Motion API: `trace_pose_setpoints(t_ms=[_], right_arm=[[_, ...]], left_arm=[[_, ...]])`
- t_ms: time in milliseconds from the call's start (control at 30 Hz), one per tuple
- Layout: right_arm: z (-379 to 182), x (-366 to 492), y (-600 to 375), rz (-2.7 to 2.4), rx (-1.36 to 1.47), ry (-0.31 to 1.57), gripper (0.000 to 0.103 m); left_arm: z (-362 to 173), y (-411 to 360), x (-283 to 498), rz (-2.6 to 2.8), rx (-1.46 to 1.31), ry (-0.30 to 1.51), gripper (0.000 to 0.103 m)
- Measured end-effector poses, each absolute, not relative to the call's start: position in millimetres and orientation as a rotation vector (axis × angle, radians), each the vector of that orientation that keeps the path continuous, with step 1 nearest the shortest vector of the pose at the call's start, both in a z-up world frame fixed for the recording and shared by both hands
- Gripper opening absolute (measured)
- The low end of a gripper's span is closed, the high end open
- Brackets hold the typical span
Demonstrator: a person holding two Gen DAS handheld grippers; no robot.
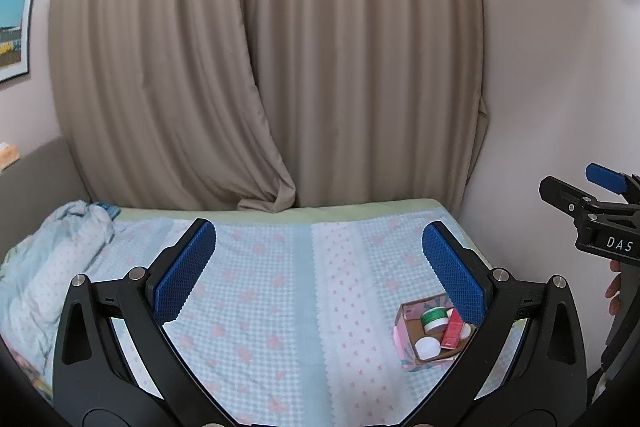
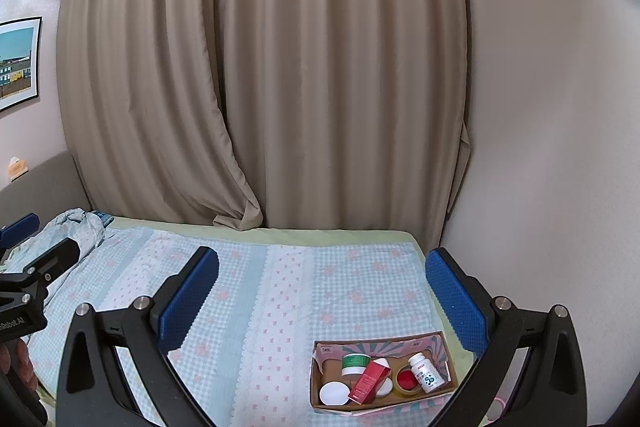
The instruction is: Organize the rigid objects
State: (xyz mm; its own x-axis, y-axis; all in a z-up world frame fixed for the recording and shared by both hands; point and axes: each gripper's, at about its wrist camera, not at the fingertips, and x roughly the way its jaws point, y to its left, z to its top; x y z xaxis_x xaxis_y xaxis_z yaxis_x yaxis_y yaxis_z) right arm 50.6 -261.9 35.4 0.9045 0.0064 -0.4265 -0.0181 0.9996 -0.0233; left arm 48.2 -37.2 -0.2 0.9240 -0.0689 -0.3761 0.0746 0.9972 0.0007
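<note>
Both tongs hung above the bed with nothing between their fingers. The left gripper (image 1: 319,269) stood spread wide, its black plastic arms ending in blue pads (image 1: 185,275) with a knobbly, mesh-like grip surface. The right gripper (image 2: 322,297) was parted just as far, its blue textured pads (image 2: 456,301) equally bare.

Below them lay a soft quilted bedspread (image 2: 352,287) in pale blue gingham with faded pink flowers and a white scalloped strip running down it. On its near right part sat the shallow cardboard box (image 2: 332,349), brown inside with a pink and teal printed outside. The rigid things were gathered in it: a squat jar with a ribbed green lid (image 2: 355,363), a flat round white lid (image 2: 334,393), a slim red carton (image 2: 369,381) lying slantwise across the middle, a round tin with a red centre (image 2: 406,380), and a small white plastic bottle (image 2: 426,373) with a printed label, tipped on its side.

In the left wrist view the same box (image 1: 404,325) showed partly hidden behind the gripper's right finger.

A crumpled pale blue blanket (image 1: 60,251) was heaped at the bed's far left. Heavy beige pleated curtains (image 2: 280,67) hung behind, and a framed picture (image 2: 18,63) was on the left wall.
</note>
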Motion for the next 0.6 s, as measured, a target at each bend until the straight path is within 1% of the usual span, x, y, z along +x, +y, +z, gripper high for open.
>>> trace_pose_setpoints(t_ms=[233, 467, 600], right_arm=[[33, 54, -263, 0.016, -0.031, 0.439, 0.103], [30, 61, -259, 0.029, -0.028, 0.452, 0.103], [26, 68, -254, 0.034, -0.029, 0.466, 0.103]], left_arm=[[6, -36, 43, -0.049, 0.008, 0.343, 0.103], [4, -23, 47, -0.036, -0.051, 0.338, 0.103], [0, -17, 51, -0.013, -0.031, 0.339, 0.103]])
